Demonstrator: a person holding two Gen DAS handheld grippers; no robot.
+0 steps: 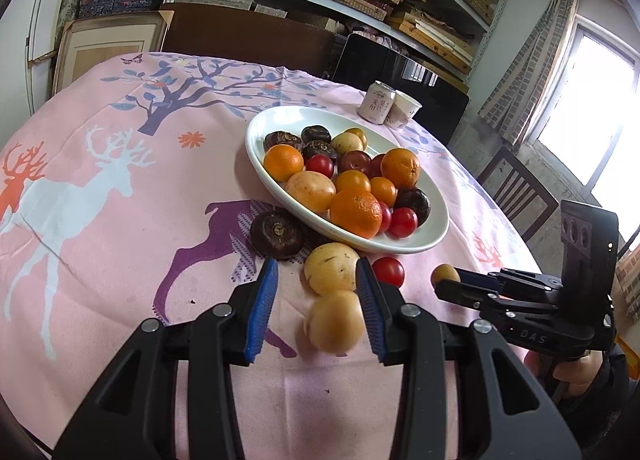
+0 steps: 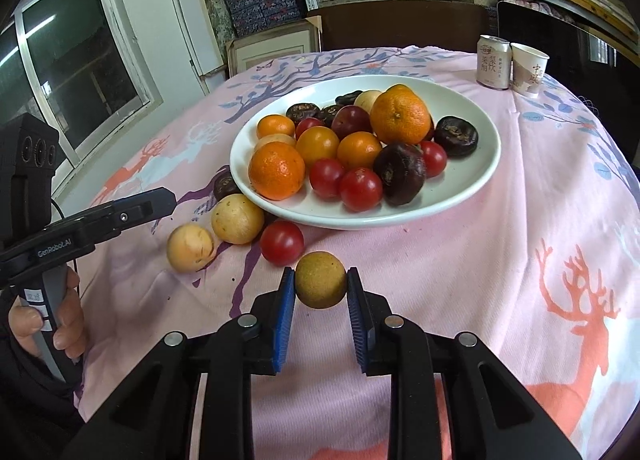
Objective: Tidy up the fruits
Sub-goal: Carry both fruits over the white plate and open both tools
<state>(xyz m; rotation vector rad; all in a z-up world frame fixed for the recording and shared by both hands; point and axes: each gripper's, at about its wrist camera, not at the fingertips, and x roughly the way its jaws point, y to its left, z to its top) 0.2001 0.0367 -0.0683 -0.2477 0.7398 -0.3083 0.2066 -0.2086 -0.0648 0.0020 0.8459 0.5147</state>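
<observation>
**Right gripper** [image 2: 320, 274]: your blue pads are clamped on a small brown-yellow fruit [image 2: 320, 280], one pad on each side. It sits at the very tips, lifted clear of the pink cloth [image 2: 460, 280]. In the left wrist view this gripper lies at 3 o'clock, with your hand [image 1: 572, 376] around its grip.

**Left gripper** [image 1: 317, 264]: your jaws stand apart and grip nothing. A pale fruit [image 1: 336, 322] shows between the pads, close against the 3 o'clock pad and clear of the 9 o'clock one. It is blurred, so you cannot tell whether that pad touches it. The right wrist view shows this fruit resting on the cloth under your left finger.

**Loose fruit.** In the left wrist view, at 12 o'clock from the pale fruit and touching it lies a larger yellow fruit [image 1: 330, 274]. A tomato [image 1: 388, 271] lies just beside that one at 3 o'clock. A dark fruit [image 1: 276, 234] lies near it at 10 o'clock, against the plate's edge.

**Plate** [image 2: 460, 196]: white and oval, at 12 o'clock from both grippers. It holds oranges, tomatoes, dark fruits and pale ones, heaped together.

**Beyond the plate.** In the right wrist view, a can [image 2: 493, 62] and a paper cup [image 2: 529, 68] stand side by side at 1 o'clock, near the far edge.
</observation>
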